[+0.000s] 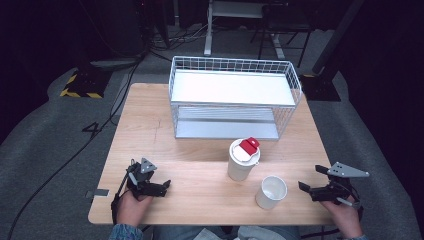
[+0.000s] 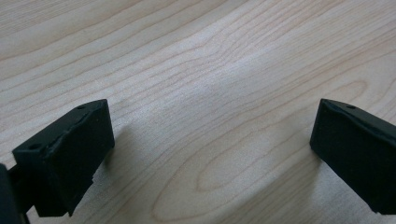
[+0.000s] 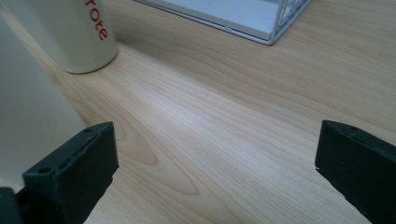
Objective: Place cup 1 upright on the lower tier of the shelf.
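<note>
Trouble, if it comes, would be the right gripper (image 1: 311,189), its jaws spread wide and empty just beside the open paper cup (image 1: 271,191), clipping that light cup's wall and toppling it near the tabletop (image 1: 200,170) edge. The cup looks empty; the lidded cup (image 1: 243,159) behind it keeps its contents hidden, and the wire basket (image 1: 235,97) holds nothing. The left gripper (image 1: 161,186), jaws wide, holds nothing either.

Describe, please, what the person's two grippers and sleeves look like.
Both the left gripper and the right gripper are black, with two blocky black jaws and a grey three-cornered plate on top. A black cable trails from the left one. A patterned sleeve shows at the left wrist.
</note>
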`<action>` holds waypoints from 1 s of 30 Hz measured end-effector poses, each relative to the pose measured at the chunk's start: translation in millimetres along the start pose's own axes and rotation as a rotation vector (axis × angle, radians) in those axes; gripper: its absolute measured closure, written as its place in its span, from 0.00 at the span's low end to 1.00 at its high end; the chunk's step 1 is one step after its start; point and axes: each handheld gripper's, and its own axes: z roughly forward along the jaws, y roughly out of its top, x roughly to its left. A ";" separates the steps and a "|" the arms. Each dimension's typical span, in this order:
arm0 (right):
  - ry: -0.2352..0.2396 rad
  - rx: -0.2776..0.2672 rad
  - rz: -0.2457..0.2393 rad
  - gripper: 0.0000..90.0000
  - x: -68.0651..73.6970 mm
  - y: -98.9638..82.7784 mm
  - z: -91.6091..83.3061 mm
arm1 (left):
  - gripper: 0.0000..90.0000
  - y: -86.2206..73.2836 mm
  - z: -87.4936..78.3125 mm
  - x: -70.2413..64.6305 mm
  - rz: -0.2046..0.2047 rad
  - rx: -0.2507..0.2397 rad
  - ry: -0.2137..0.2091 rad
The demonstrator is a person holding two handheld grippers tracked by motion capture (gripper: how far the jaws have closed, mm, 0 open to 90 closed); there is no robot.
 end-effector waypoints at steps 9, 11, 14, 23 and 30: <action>0.038 -0.022 -0.024 0.00 21.6 13.8 -16.9 | 0.00 0.0 0.0 0.0 0.000 0.000 0.000; 0.044 -0.025 -0.027 0.00 23.7 15.1 -18.7 | 0.00 0.0 0.0 0.0 0.000 0.000 0.000; 0.055 -0.018 -0.051 0.00 35.8 22.8 -25.5 | 0.00 0.0 0.0 0.0 0.000 0.000 0.000; 0.124 -0.028 -0.094 0.00 65.1 35.9 -34.9 | 0.00 0.0 -0.1 -0.2 0.000 -0.001 0.003; 0.178 -0.017 -0.113 0.00 79.2 37.6 -29.4 | 0.00 0.0 0.0 -0.3 0.001 -0.002 0.003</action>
